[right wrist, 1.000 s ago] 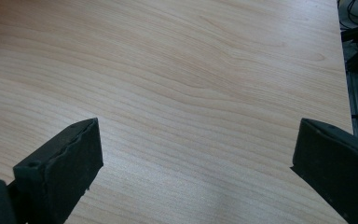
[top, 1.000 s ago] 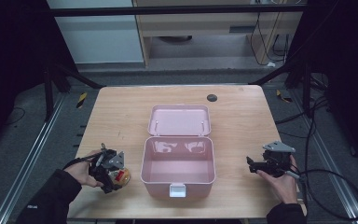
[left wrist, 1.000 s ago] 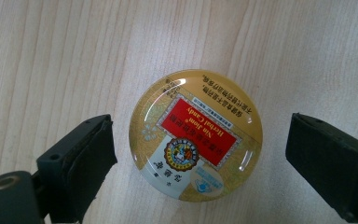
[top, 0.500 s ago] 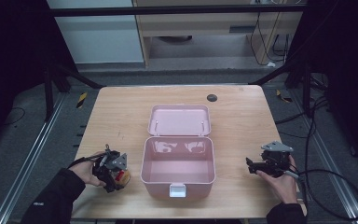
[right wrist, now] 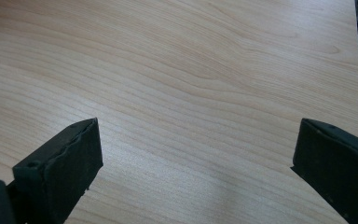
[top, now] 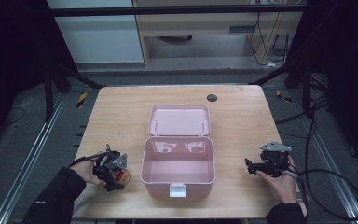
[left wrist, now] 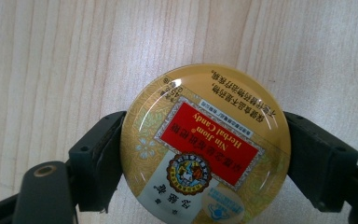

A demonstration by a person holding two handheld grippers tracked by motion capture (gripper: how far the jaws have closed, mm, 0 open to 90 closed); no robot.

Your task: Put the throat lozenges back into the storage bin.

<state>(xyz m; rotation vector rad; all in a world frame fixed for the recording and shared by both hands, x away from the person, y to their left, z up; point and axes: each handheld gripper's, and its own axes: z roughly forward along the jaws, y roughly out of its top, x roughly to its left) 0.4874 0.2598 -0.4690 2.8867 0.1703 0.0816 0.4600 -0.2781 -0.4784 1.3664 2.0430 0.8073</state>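
Candy tin (left wrist: pixel 205 147), round, gold w/ red label, sits clamped in our left claw (top: pixel 114 171) near the desk's (top: pixel 121 112) front-left corner, just left of the pink box (top: pixel 178 168). Box lies open at desk centre, lid (top: pixel 179 120) flat behind it. Our right claw (top: pixel 256 165) rests near the front-right edge, jaws spread wide over bare wood.
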